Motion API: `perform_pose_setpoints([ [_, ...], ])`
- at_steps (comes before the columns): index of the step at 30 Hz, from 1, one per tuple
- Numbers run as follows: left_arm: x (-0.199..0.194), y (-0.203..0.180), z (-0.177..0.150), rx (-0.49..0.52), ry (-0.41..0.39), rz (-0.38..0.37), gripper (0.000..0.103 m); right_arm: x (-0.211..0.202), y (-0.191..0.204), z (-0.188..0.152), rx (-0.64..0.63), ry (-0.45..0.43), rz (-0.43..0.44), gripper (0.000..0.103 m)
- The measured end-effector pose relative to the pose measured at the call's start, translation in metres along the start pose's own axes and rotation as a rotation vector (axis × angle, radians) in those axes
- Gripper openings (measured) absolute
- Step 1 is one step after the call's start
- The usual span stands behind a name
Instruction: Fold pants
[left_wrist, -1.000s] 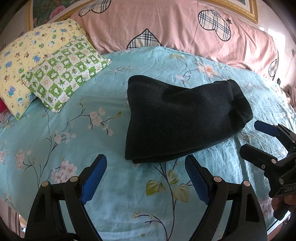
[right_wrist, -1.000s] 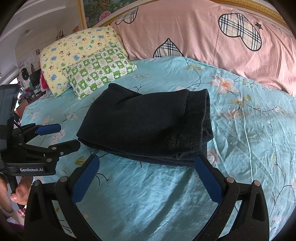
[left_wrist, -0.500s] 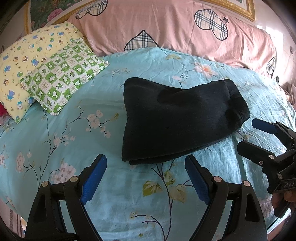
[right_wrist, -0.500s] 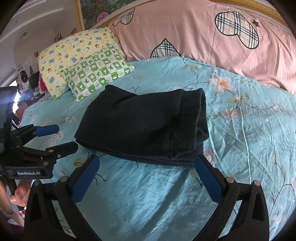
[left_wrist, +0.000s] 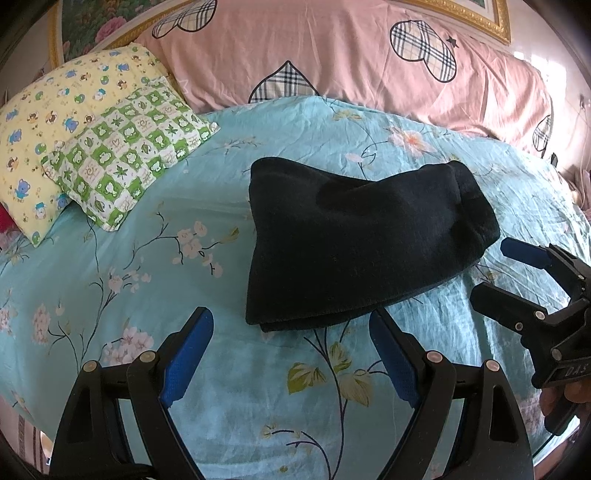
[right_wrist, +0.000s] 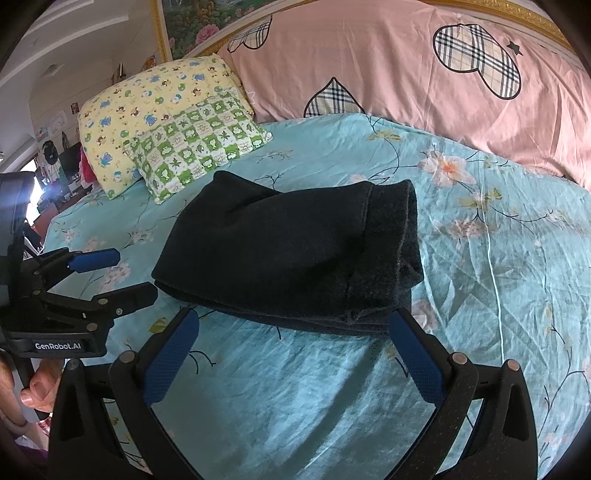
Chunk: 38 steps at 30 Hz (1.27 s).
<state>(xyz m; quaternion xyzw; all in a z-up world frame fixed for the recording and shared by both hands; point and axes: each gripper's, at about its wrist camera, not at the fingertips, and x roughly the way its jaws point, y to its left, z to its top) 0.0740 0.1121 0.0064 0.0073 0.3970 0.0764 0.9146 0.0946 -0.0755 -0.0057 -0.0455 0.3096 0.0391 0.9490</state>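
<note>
The dark pants (left_wrist: 354, 243) lie folded into a thick bundle on the turquoise floral bedsheet (left_wrist: 155, 280), also seen in the right wrist view as pants (right_wrist: 295, 258). My left gripper (left_wrist: 290, 325) hovers open just in front of the bundle's near left corner, nothing between its blue pads. My right gripper (right_wrist: 291, 325) is open too, near the bundle's front edge, empty. Each gripper shows in the other's view: the right gripper (left_wrist: 496, 269) at the far right, the left gripper (right_wrist: 129, 273) at the far left, both held by hands.
A yellow cartoon pillow (left_wrist: 55, 136) and a green checked pillow (left_wrist: 125, 158) rest at the back left. A pink quilt with plaid hearts (left_wrist: 354, 66) runs along the headboard. A cluttered room (right_wrist: 51, 173) lies beyond the bed's left edge.
Both grippers have drawn back slightly from the pants, so the bundle sits a little farther and higher in each view. The pants have not moved.
</note>
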Motion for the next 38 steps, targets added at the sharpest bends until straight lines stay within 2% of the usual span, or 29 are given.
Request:
perform_pose_setpoints([
  [19,-0.003,-0.008,0.010,0.016,-0.028,0.003,0.087,-0.003,-0.003,0.006,0.019,-0.014,0.016,0.102],
  [29,-0.008,-0.007,0.024,-0.007,-0.099,0.010,0.087,-0.006,-0.008,0.014,0.045,-0.042,0.031,0.102],
  [38,-0.005,-0.013,0.028,0.000,-0.076,0.031,0.087,-0.006,-0.009,0.014,0.077,-0.063,0.053,0.102],
])
